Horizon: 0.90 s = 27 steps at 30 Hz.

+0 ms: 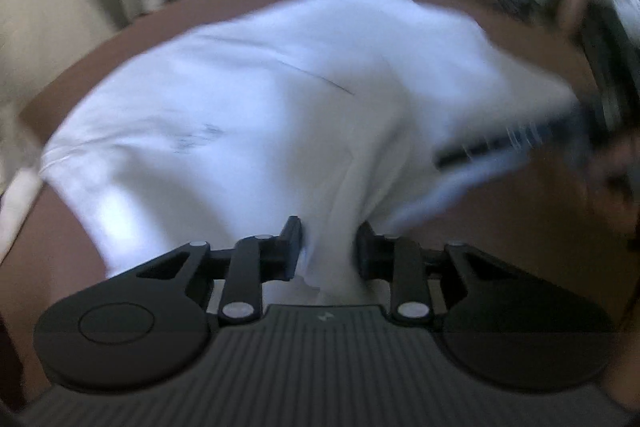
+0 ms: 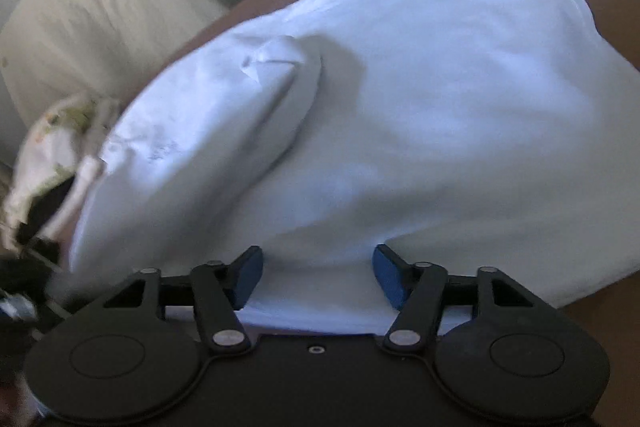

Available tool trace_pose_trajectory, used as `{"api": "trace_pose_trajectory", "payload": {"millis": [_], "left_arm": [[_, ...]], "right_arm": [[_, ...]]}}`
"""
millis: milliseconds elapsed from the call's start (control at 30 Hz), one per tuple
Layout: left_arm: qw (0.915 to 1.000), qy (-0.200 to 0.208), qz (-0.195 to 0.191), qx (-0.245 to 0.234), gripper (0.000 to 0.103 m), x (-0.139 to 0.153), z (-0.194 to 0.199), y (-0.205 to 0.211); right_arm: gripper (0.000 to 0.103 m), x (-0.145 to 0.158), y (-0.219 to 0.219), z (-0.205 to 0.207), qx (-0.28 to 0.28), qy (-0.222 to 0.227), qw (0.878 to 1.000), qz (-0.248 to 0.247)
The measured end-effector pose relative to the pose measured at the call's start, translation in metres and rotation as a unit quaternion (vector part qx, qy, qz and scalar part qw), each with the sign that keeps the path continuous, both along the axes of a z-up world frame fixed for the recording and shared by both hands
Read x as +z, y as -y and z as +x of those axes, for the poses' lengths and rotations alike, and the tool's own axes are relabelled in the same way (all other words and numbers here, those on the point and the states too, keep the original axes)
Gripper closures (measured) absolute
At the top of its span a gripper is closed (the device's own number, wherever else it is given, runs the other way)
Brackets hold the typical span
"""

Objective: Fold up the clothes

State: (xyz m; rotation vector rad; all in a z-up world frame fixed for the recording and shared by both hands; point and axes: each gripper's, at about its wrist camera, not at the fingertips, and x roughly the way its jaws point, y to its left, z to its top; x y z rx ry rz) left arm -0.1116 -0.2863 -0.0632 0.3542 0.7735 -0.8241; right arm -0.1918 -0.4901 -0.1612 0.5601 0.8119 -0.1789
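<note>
Edges and room: the white cotton garment (image 2: 400,107) is lying spread over the brown flat tabletop (image 2: 256,3), covering most of it. In the right wrist view a bare brown band is showing along the top of the frame and at the lower right corner. In the left wrist view brown surface is showing at the lower left and right of the cloth. A cream padded cushion (image 2: 80,39) is sitting beyond the table edge at upper left.

Left claw: the left black two-finger gripper (image 1: 329,247) is angling downward at the bottom centre of its view, clenched on a bunched pleat of the white garment (image 1: 280,87), which is running up between its pads.

Right claw: the right black gripper with blue pads (image 2: 318,275) is angling down over the near hem, released, its fingers standing wide with cloth lying flat under the gap. In the left wrist view it is showing as a dark blur at the right edge (image 1: 520,139).

Garment look: pale, softly wrinkled; a raised fold is peaking at upper left of the right wrist view; a faint grey print is showing at mid left.
</note>
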Motion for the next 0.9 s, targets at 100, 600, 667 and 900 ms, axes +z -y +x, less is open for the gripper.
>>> {"api": "trace_pose_trajectory", "payload": {"millis": [100, 600, 667, 900], "left_arm": [[0.996, -0.011, -0.016, 0.087, 0.082, -0.004, 0.031, -0.027], [0.9786, -0.14, -0.092, 0.119, 0.06, -0.012, 0.042, -0.05], [0.9776, -0.16, -0.092, 0.101, 0.054, -0.016, 0.039, -0.046], [0.9877, -0.141, -0.004, 0.067, 0.066, -0.033, 0.031, -0.019]], "right_arm": [[0.041, 0.002, -0.012, 0.003, 0.022, -0.025, 0.998, -0.052], [0.041, 0.03, -0.04, -0.014, 0.119, 0.105, 0.987, -0.002], [0.041, 0.02, -0.046, -0.008, 0.146, 0.104, 0.984, 0.009], [0.074, 0.002, -0.098, 0.001, 0.251, 0.067, 0.963, -0.065]]}}
